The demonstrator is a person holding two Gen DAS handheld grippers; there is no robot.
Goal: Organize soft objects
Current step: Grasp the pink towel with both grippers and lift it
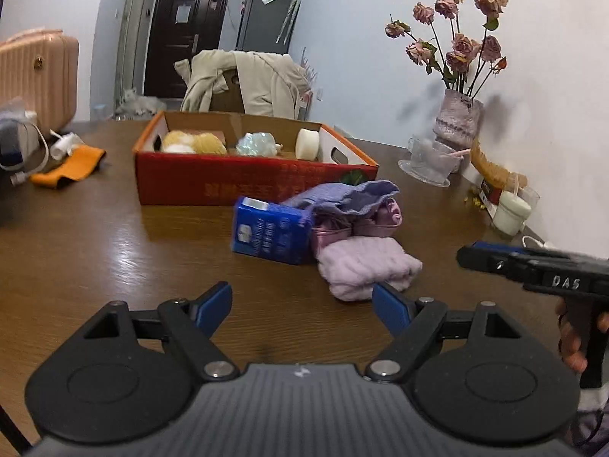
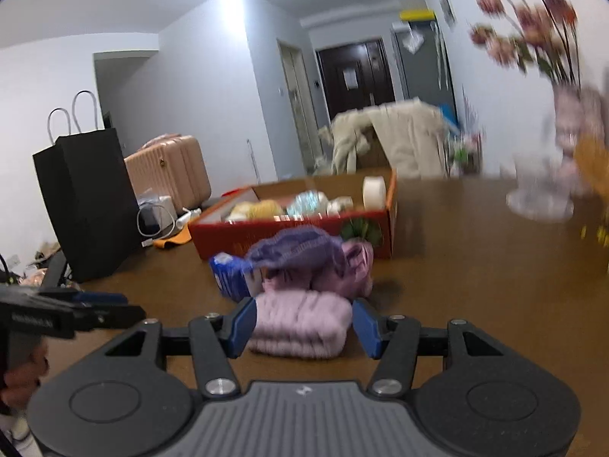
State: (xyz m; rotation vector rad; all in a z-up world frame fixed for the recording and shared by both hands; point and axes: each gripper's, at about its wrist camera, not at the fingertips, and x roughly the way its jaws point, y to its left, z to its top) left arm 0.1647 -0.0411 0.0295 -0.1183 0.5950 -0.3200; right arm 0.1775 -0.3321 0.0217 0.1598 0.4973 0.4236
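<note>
Right gripper [image 2: 302, 325] spread wide around the folded pink towel [image 2: 300, 323]; left gripper [image 1: 302, 306] likewise spread, towel just ahead-right.

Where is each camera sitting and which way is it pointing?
Left wrist: on the left hand-held gripper, low over the table, facing the red box and soft pile; its open fingers show, plus the right hand-held gripper.
Right wrist: on the right hand-held gripper, facing the folded pink towel between its open fingers; the left hand-held gripper shows at left.
Shared: box, towel, blue packet, purple cloth.
</note>
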